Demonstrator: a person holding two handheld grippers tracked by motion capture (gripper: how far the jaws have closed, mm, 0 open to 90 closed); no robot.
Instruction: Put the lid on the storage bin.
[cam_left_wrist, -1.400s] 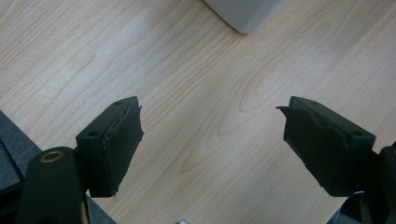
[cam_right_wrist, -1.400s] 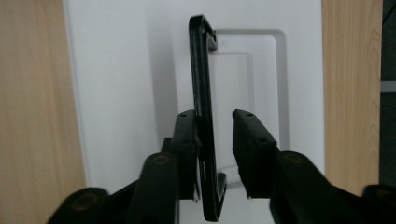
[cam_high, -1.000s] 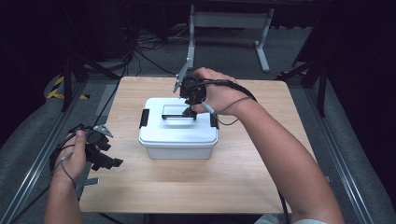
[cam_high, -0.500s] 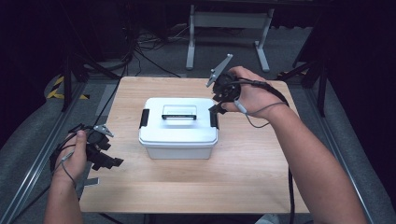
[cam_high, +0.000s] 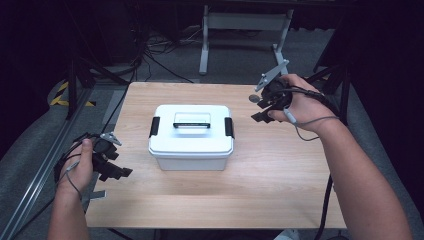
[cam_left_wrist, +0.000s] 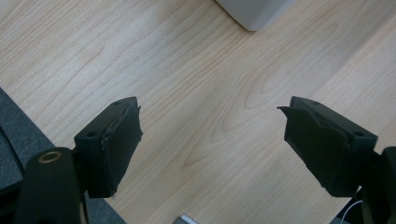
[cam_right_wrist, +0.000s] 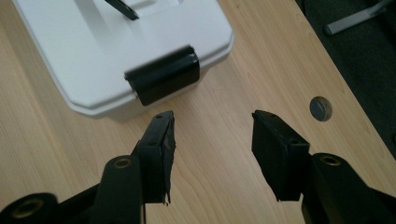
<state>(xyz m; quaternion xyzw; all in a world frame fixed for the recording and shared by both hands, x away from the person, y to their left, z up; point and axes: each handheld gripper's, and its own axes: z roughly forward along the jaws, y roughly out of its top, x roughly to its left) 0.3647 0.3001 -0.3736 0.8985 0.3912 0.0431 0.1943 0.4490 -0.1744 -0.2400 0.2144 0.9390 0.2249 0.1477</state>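
The white box (cam_left_wrist: 254, 11) is cut off by the left gripper view's top edge.

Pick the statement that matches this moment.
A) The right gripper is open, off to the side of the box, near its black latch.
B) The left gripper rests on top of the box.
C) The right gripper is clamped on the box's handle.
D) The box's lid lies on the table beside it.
A: the right gripper has its jaws apart over bare wood, just off the black latch of the white box.
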